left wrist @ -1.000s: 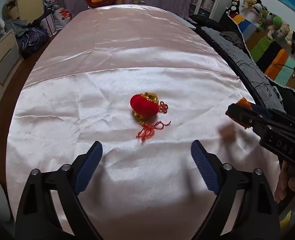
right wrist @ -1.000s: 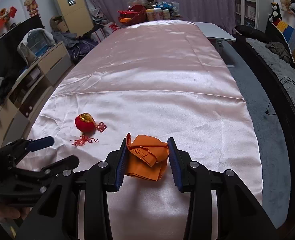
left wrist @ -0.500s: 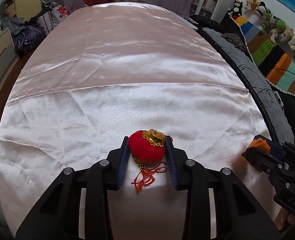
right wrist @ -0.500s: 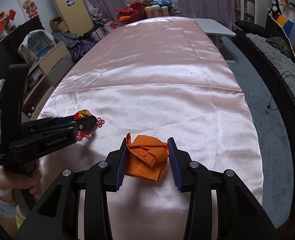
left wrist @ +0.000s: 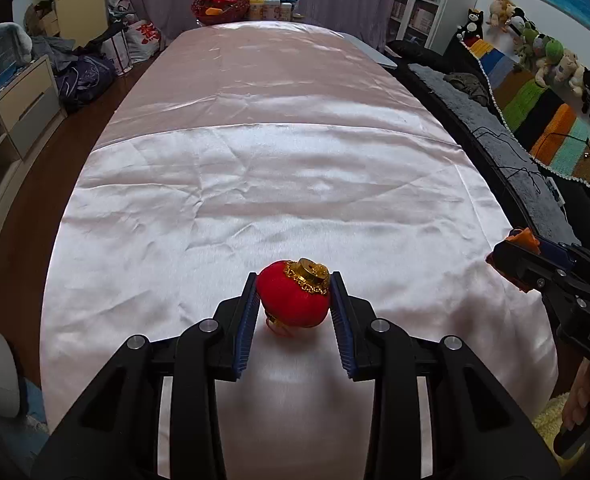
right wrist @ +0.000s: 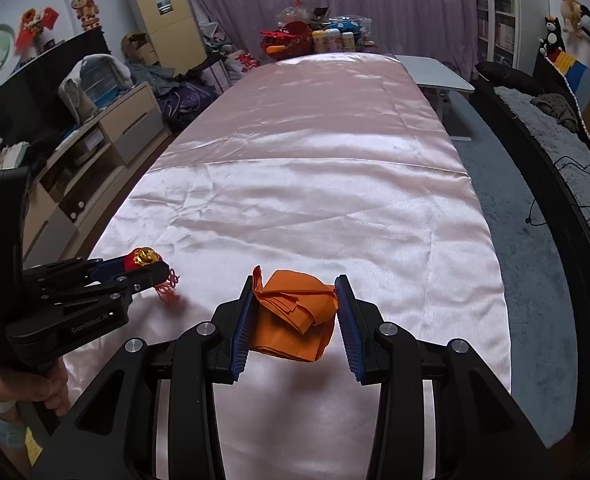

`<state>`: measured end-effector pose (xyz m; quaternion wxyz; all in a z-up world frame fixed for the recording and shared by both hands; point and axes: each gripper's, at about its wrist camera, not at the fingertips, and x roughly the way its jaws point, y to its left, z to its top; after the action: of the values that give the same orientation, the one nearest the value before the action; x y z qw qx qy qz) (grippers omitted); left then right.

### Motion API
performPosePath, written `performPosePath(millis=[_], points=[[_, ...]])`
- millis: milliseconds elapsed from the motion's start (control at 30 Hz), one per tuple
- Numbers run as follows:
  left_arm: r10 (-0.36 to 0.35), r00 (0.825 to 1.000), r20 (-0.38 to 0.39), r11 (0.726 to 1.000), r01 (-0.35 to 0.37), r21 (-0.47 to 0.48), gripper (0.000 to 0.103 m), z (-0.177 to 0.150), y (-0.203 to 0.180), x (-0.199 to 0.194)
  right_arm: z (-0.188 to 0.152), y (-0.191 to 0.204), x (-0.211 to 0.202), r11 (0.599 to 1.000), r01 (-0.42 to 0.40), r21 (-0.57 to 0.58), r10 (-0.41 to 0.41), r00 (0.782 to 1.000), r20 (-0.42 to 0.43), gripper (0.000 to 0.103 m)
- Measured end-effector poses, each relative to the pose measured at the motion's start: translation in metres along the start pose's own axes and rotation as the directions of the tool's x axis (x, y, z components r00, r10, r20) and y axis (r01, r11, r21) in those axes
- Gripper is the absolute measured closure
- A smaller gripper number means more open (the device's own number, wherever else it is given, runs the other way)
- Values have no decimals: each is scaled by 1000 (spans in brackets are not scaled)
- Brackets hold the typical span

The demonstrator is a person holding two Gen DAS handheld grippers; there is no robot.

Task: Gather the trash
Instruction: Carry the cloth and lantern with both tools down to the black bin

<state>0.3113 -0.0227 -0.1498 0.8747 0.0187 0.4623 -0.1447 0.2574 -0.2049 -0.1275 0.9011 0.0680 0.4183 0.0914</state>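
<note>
A small red lantern ornament (left wrist: pixel 293 300) with a gold cap sits between the blue pads of my left gripper (left wrist: pixel 294 286), which is shut on it and holds it just above the pink satin cloth (left wrist: pixel 279 184). Its red tassel (right wrist: pixel 169 286) hangs below, seen from the right wrist view. My right gripper (right wrist: pixel 295 292) is shut on a crumpled orange paper (right wrist: pixel 295 314), also lifted off the cloth. Each gripper shows in the other's view: the right gripper (left wrist: pixel 513 254) at the right edge, the left gripper (right wrist: pixel 147 266) at the left edge.
The long table runs away from me; a red basket (left wrist: pixel 219 4) and several bottles (left wrist: pixel 271 6) stand at its far end. Drawers and bags line the left side (left wrist: pixel 19 96). A dark sofa (left wrist: pixel 475 100) with a striped blanket and plush toys runs along the right.
My left gripper came down around the lantern, shut on it and lifted it off the cloth. The right gripper kept its grip on the orange paper and rose a little.
</note>
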Motion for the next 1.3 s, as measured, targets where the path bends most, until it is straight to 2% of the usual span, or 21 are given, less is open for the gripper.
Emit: performPosePath(millis=[300, 567, 733, 867, 1067, 1300], points=[[-11, 998, 69, 1000, 11, -1, 70, -67, -7, -89, -49, 28, -55, 999, -22, -47, 22, 1000, -2, 63], [-29, 997, 72, 1000, 29, -6, 70, -128, -14, -126, -97, 43, -85, 997, -26, -75, 23, 999, -32, 63], [-36, 999, 41, 999, 37, -18, 70, -167, -18, -129, -131, 46, -93, 998, -38, -52, 34, 997, -67, 63], [-33, 999, 8, 999, 33, -33, 70, -193, -18, -125, -161, 49, -92, 997, -75, -9, 74, 991, -110, 63], [-48, 997, -64, 999, 47, -17, 70, -233, -31, -114, -194, 56, -86, 996, -92, 17, 94, 982, -163, 63], [-73, 982, -172, 997, 70, -21, 70, -274, -44, -83, -225, 57, -64, 999, -29, -13, 25, 970, -242, 63]])
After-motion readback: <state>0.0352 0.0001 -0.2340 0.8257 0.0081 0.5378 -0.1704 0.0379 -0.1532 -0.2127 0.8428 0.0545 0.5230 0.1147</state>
